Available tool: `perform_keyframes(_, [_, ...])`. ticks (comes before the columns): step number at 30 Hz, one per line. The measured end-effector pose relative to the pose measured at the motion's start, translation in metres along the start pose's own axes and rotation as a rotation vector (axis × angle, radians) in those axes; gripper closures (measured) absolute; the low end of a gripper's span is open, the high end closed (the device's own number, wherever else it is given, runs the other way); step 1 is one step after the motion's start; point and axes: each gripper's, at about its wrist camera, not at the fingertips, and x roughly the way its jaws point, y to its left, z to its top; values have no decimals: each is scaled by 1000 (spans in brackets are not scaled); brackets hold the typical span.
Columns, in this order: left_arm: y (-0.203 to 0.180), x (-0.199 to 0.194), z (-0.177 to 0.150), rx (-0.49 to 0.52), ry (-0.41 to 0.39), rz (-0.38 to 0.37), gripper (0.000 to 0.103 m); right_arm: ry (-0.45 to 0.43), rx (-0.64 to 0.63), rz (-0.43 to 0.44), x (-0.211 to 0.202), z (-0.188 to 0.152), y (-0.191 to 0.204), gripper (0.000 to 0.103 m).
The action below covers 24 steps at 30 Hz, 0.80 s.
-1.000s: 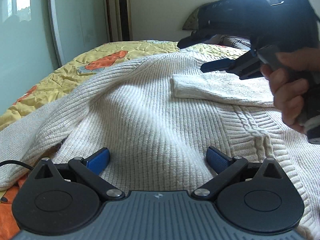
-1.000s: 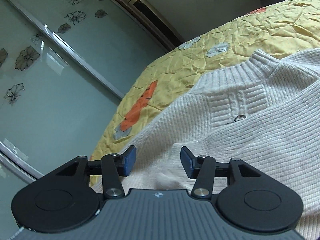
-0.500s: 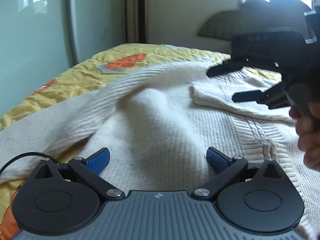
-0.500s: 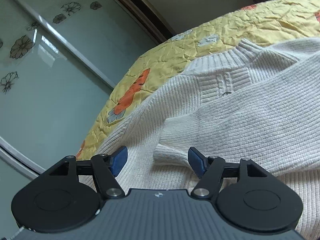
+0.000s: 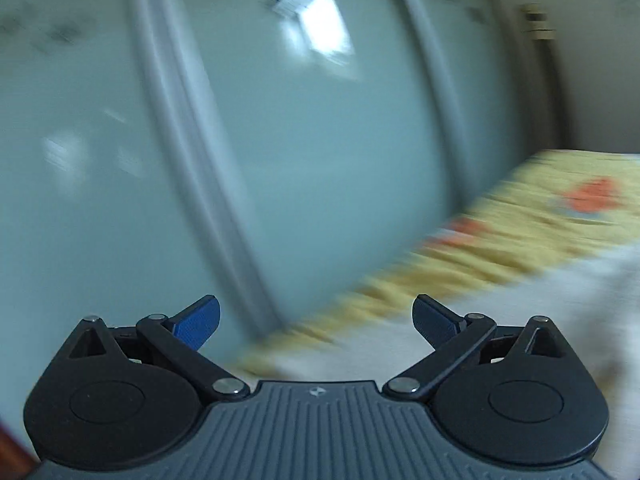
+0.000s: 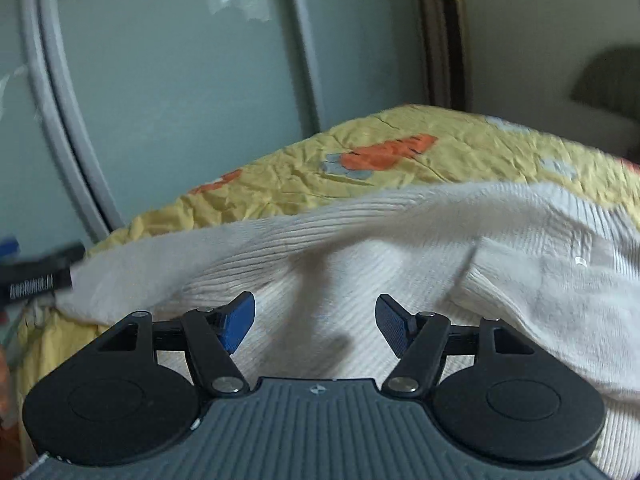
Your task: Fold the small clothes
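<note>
- The left gripper (image 5: 316, 320) stands wide open with nothing between its fingers; ahead of them lies mostly the glass wardrobe door (image 5: 312, 168), with the quilt (image 5: 520, 232) and a blurred white edge of the sweater (image 5: 580, 304) off past the right finger.
- The right gripper (image 6: 315, 322) is also open and empty, its jaws having just widened; the sweater (image 6: 360, 264) lies directly ahead of and under its fingers, one sleeve (image 6: 540, 280) folded across the body just beyond the right finger.
- Risk: the left view is heavily smeared, so I judge that hand is swinging fast. A grab made on that swing could miss the knit or pinch the quilt with it.
- Risk: the sweater's near edge hangs at the bed's corner, left of the right gripper's left finger. A tug there could drag the whole garment off the bed.
- Risk: the knit is thick and loose. Closing on the heaped ridge ahead of the right fingers could catch two layers and undo the sleeve fold.
- Risk: a dark part of the other gripper shows far left of the right fingers; the two could collide.
</note>
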Motion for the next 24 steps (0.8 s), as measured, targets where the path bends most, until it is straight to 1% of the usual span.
perform_keyframes(1, [10, 8, -1, 5, -41, 114, 0, -13, -81, -8, 0, -1, 17, 33])
perform_keyframes(2, [21, 14, 0, -7, -46, 168, 0, -25, -151, -8, 1, -2, 32, 33])
perform_keyframes(3, [33, 19, 2, -31, -17, 145, 0, -42, -231, -1, 1, -4, 50, 34])
perform_keyframes(4, [44, 24, 4, -62, 34, 65, 0, -57, -296, 13, 2, -5, 66, 34])
perform_keyframes(5, [55, 29, 4, -100, 107, -47, 0, -73, -353, 28, 3, -7, 80, 34])
perform_keyframes(6, [65, 37, 3, -154, 208, -192, 0, -87, -409, 43, 4, -8, 94, 34])
perform_keyframes(8, [77, 54, -5, -264, 394, -440, 0, -88, -509, 62, 11, -11, 119, 34])
perform_keyframes(9, [80, 61, -9, -315, 464, -519, 0, -82, -562, 70, 17, -13, 132, 37])
perform_keyframes(10, [82, 68, -14, -361, 518, -569, 0, -75, -608, 83, 22, -15, 143, 37])
perform_keyframes(11, [84, 71, -18, -405, 562, -605, 0, -64, -646, 101, 26, -18, 152, 39])
perform_keyframes(13, [88, 72, -25, -477, 608, -663, 0, -39, -710, 124, 34, -24, 168, 40])
perform_keyframes(15, [90, 71, -31, -546, 644, -712, 0, -24, -776, 112, 44, -30, 180, 44])
perform_keyframes(17, [93, 75, -39, -613, 674, -762, 0, -34, -831, 91, 55, -35, 191, 46])
perform_keyframes(19, [90, 81, -45, -664, 716, -805, 0, -59, -843, 91, 59, -37, 197, 49])
perform_keyframes(20, [82, 87, -47, -693, 741, -833, 0, -61, -843, 92, 61, -36, 200, 55])
perform_keyframes(21, [80, 90, -50, -724, 759, -861, 0, -66, -842, 99, 64, -35, 204, 63])
perform_keyframes(22, [78, 93, -52, -753, 771, -885, 0, -70, -845, 105, 66, -35, 207, 68])
perform_keyframes(23, [76, 95, -54, -780, 777, -900, 0, -70, -854, 110, 67, -36, 210, 81])
perform_keyframes(24, [74, 98, -56, -810, 778, -908, 0, -78, -867, 109, 69, -38, 214, 87])
